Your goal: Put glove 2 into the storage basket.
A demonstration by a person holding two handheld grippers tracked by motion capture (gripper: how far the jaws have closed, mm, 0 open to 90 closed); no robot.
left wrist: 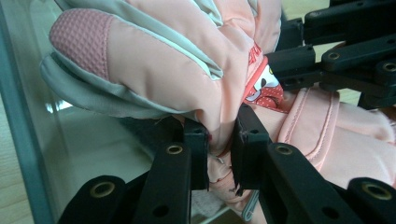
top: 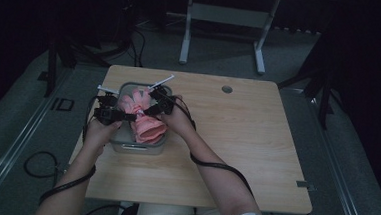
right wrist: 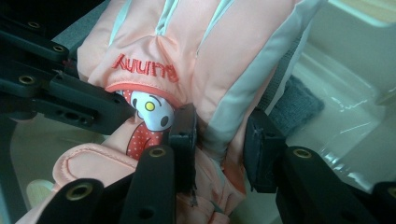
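Jaws, left gripper (left wrist: 219, 140): pinching the pink glove (left wrist: 187, 60)
Jaws, right gripper (right wrist: 219, 135): pinching the same glove's side
Glove: over the grey bin (top: 117, 144) on the worktop (top: 237, 135)

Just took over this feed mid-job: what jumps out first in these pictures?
The pink glove catches the eye first, held over the clear bin at the table's left-centre. Both tools pinch it at once: the left tool is clamped on a fold of its fabric, and the right tool grips its grey side strip. A red-and-white cartoon patch sits on the back of the glove.
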